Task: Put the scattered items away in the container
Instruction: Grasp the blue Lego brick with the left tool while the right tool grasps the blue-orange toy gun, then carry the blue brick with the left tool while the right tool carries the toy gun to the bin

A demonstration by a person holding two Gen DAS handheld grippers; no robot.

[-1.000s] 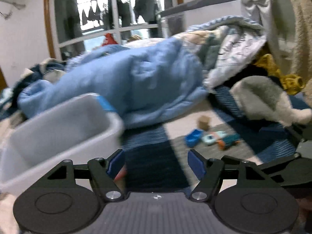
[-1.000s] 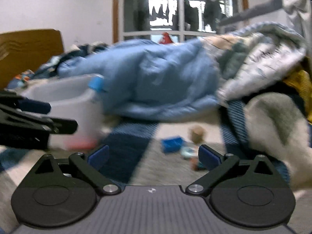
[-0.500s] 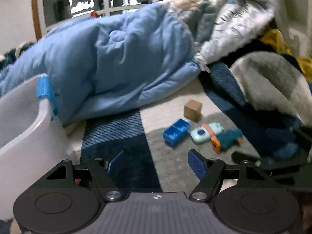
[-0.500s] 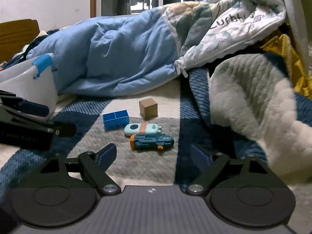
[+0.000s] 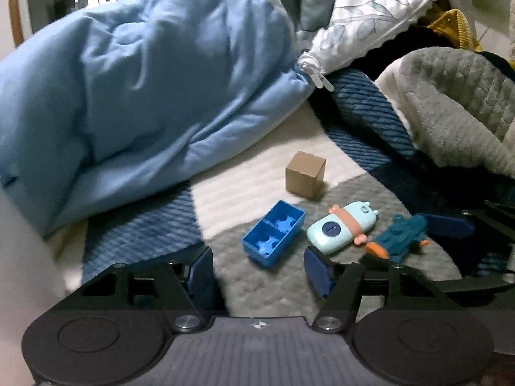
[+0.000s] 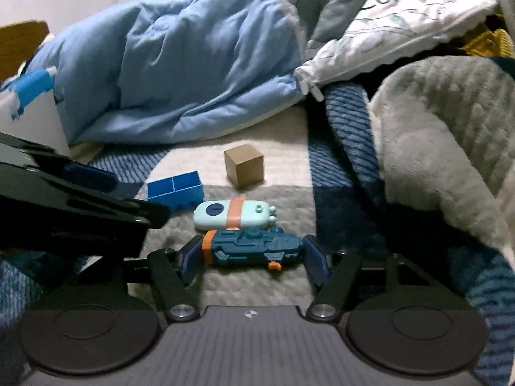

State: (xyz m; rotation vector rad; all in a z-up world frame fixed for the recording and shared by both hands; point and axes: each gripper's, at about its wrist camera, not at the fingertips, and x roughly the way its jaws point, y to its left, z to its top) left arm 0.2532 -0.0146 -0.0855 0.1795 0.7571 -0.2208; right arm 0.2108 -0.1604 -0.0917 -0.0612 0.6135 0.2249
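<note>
Several toys lie on a checked blanket: a blue brick [image 5: 273, 232] [image 6: 175, 189], a brown cube [image 5: 305, 174] [image 6: 244, 166], a pale teal toy with an orange band [image 5: 341, 231] [image 6: 233, 214] and a dark teal toy gun [image 5: 399, 236] [image 6: 254, 246]. My left gripper [image 5: 257, 268] is open, just short of the blue brick. My right gripper [image 6: 252, 262] is open with its fingers on either side of the toy gun. The white container [image 6: 29, 119] with a blue clip stands at the left.
A light blue duvet [image 5: 145, 80] is heaped behind the toys. A patterned quilt [image 6: 402, 22] and a grey fleece blanket [image 6: 434, 128] rise at the right. The left gripper's body [image 6: 64, 212] shows at the left of the right wrist view.
Both grippers have moved forward and down from the container toward the toys. The right gripper now straddles the toy gun; the left now faces the blue brick.
</note>
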